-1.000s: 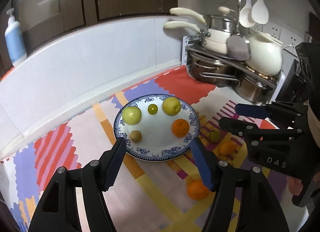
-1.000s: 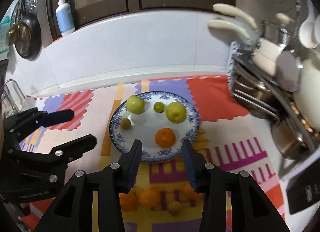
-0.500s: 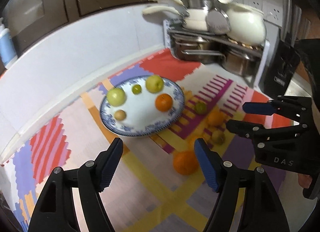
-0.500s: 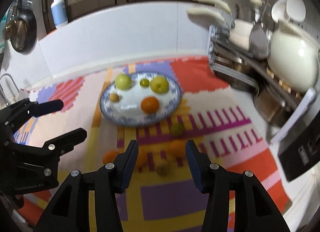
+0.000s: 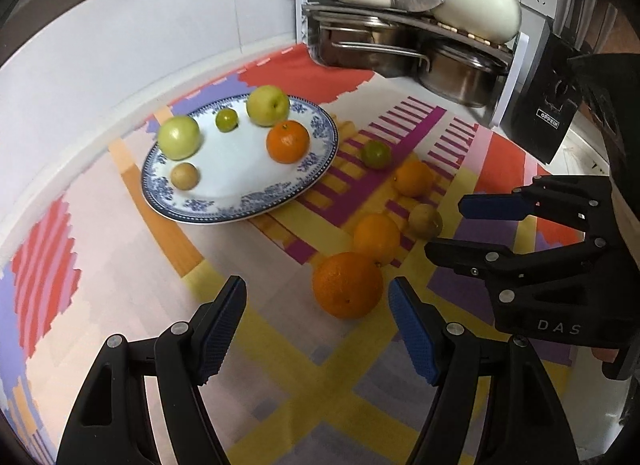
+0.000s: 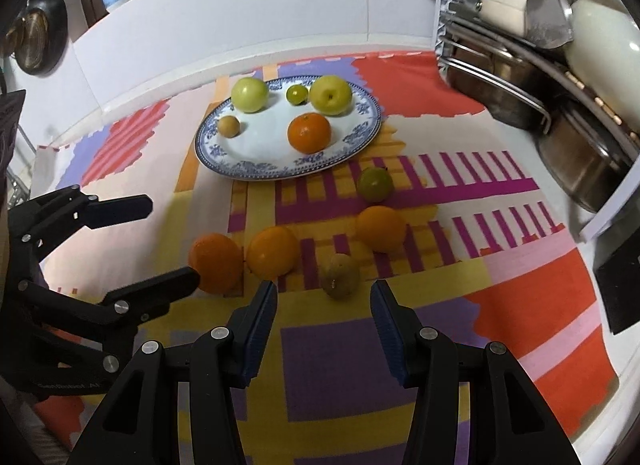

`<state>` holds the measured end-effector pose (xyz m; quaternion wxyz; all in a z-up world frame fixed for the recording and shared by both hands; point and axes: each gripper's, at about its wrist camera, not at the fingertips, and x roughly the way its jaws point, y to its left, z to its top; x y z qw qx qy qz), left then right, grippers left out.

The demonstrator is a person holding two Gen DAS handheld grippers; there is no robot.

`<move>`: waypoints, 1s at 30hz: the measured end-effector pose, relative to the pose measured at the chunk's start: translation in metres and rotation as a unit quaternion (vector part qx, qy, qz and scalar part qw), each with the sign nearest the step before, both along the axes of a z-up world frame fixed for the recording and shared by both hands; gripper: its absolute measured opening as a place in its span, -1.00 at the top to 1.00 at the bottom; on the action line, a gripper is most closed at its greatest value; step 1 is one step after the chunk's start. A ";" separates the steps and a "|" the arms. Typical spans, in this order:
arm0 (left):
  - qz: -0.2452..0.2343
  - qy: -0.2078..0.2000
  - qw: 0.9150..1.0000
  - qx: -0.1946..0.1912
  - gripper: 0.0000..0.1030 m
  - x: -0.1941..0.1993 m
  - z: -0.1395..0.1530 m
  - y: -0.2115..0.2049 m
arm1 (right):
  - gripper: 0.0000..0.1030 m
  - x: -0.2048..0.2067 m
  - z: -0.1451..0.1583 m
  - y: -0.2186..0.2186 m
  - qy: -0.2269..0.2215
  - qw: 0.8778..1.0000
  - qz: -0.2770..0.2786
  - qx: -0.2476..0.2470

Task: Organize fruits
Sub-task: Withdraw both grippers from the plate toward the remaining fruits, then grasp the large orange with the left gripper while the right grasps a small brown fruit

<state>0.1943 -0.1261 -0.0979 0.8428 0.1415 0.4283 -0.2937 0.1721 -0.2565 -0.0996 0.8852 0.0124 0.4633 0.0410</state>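
Nearest, both grippers stand apart and empty: the left gripper [image 5: 316,319] just short of a large orange [image 5: 347,285], the right gripper [image 6: 323,311] just short of a small brownish fruit [image 6: 341,276]; the right's jaws have just been opening. Five fruits lie loose on the patterned mat [image 6: 340,369], and five more already sit on the blue-rimmed plate [image 6: 256,171] beyond, so about half looks done. Against a second earlier, both views have dropped closer to the loose fruit, the plate sliding farther off
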 end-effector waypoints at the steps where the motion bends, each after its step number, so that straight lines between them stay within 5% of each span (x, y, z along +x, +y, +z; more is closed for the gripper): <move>1: -0.003 0.003 1.000 -0.001 -0.42 0.001 -0.002 -0.001 | 0.04 0.001 -0.001 0.000 0.001 1.000 0.002 0.000; 10: -0.005 0.021 1.000 -0.009 -0.33 0.012 -0.010 -0.006 | 0.08 0.011 -0.012 -0.005 0.011 1.000 0.000 0.003; 21: -0.021 0.051 0.998 -0.036 0.21 0.012 -0.010 -0.010 | 0.30 0.020 -0.017 -0.007 0.019 1.000 0.001 0.010; 30: -0.013 0.045 0.999 -0.026 0.21 0.009 -0.010 -0.012 | 0.48 0.020 -0.019 -0.010 0.020 1.000 -0.002 0.012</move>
